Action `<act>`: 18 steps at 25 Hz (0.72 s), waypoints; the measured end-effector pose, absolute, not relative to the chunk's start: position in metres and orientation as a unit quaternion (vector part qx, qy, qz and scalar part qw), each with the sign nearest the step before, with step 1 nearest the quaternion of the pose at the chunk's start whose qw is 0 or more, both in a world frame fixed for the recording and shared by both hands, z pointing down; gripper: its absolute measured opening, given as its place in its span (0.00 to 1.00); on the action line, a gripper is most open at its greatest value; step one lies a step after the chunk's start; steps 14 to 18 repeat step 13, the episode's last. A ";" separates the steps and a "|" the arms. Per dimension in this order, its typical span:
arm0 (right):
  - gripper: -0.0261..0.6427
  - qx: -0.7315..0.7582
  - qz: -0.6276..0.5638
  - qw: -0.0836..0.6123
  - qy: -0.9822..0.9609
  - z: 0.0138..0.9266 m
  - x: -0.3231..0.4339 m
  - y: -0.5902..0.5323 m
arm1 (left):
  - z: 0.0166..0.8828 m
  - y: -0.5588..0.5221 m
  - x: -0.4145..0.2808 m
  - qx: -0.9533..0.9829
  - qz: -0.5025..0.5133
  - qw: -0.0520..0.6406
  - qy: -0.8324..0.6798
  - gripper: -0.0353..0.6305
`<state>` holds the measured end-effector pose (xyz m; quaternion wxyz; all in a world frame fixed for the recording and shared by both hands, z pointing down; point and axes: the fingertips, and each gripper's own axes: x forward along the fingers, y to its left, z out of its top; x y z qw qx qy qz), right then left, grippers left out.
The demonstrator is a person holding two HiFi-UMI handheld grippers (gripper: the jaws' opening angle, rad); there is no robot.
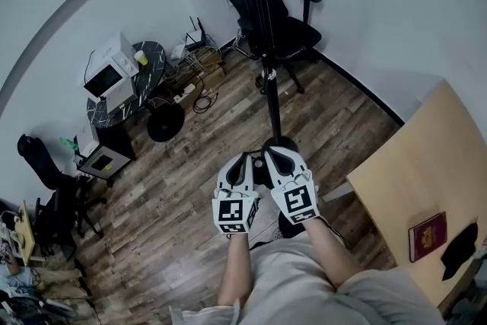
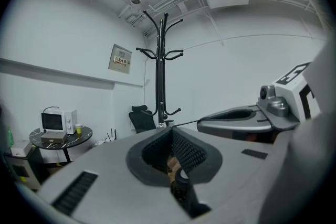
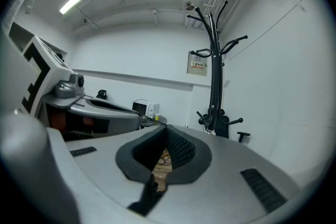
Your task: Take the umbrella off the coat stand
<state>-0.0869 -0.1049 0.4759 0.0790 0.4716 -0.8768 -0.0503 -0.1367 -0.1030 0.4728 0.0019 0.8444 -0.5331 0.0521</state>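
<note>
So both are just held side by side out front, pointing level at the coat stand (image 1: 272, 114). The left hand-held gripper (image 1: 245, 157) has its jaws pressed together with nothing in them, and it's the same for the right hand-held gripper (image 1: 272, 152). The umbrella (image 1: 257, 27) looks like the slim dark shape hanging tight against the stand's pole, though it's honestly hard to tell from the pole itself, and it's well apart from both. There's a black office chair (image 1: 293, 27) behind the stand and a microwave (image 1: 106, 76) off left.
</note>
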 end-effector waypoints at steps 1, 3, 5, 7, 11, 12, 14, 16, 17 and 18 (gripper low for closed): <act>0.06 0.472 -0.052 0.080 -0.876 0.476 -0.086 -0.105 | 0.473 -0.103 -0.136 0.845 0.048 -0.001 -0.533 0.09; 0.06 0.473 -0.057 0.081 -0.875 0.475 -0.085 -0.104 | 0.477 -0.104 -0.135 0.844 0.043 -0.004 -0.534 0.09; 0.06 0.475 -0.058 0.082 -0.874 0.475 -0.083 -0.103 | 0.481 -0.104 -0.135 0.843 0.042 -0.001 -0.536 0.09; 0.06 0.476 -0.056 0.082 -0.874 0.476 -0.081 -0.103 | 0.479 -0.104 -0.132 0.842 0.048 0.003 -0.537 0.09; 0.06 0.478 -0.050 0.080 -0.874 0.476 -0.077 -0.106 | 0.477 -0.106 -0.127 0.844 0.058 0.007 -0.534 0.09; 0.06 0.478 -0.048 0.078 -0.873 0.476 -0.075 -0.107 | 0.478 -0.107 -0.126 0.845 0.058 0.005 -0.532 0.09; 0.06 0.479 -0.045 0.076 -0.873 0.476 -0.074 -0.108 | 0.478 -0.107 -0.124 0.846 0.058 0.002 -0.531 0.09; 0.06 0.479 -0.045 0.076 -0.873 0.476 -0.074 -0.108 | 0.478 -0.107 -0.124 0.846 0.058 0.002 -0.531 0.09; 0.06 0.479 -0.045 0.076 -0.873 0.476 -0.074 -0.108 | 0.478 -0.107 -0.124 0.846 0.058 0.002 -0.531 0.09; 0.06 0.479 -0.045 0.076 -0.873 0.476 -0.074 -0.108 | 0.478 -0.107 -0.124 0.846 0.058 0.002 -0.531 0.09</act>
